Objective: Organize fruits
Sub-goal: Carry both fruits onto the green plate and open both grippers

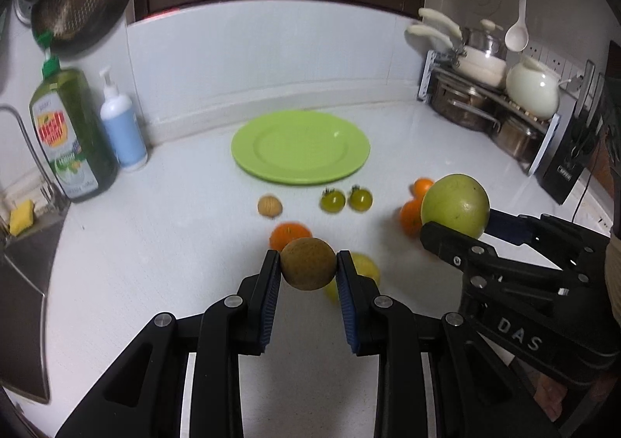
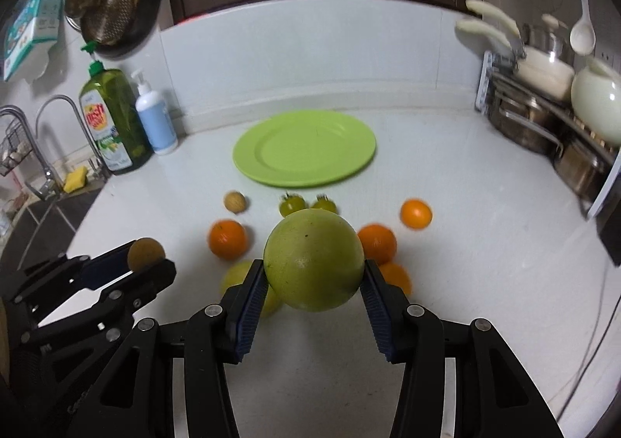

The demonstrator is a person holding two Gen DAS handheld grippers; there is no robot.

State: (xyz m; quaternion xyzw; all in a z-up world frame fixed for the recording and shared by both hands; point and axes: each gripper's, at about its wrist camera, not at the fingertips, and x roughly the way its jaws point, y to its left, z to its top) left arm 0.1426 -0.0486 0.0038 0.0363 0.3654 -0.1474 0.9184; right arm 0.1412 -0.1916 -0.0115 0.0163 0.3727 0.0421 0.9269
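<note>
We record a lime-green plate, bright orange oranges, a pale green large fruit, a brown small fruit, white worktop.

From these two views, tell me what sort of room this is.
Most likely a home kitchen: a sink faucet beside a dish soap bottle, stacked pots on a rack, and a hanging pan.

You've got a green dish soap bottle and a white pump bottle standing side by side near the faucet, pots racked on the right, yellow sponge by the sink.
</note>
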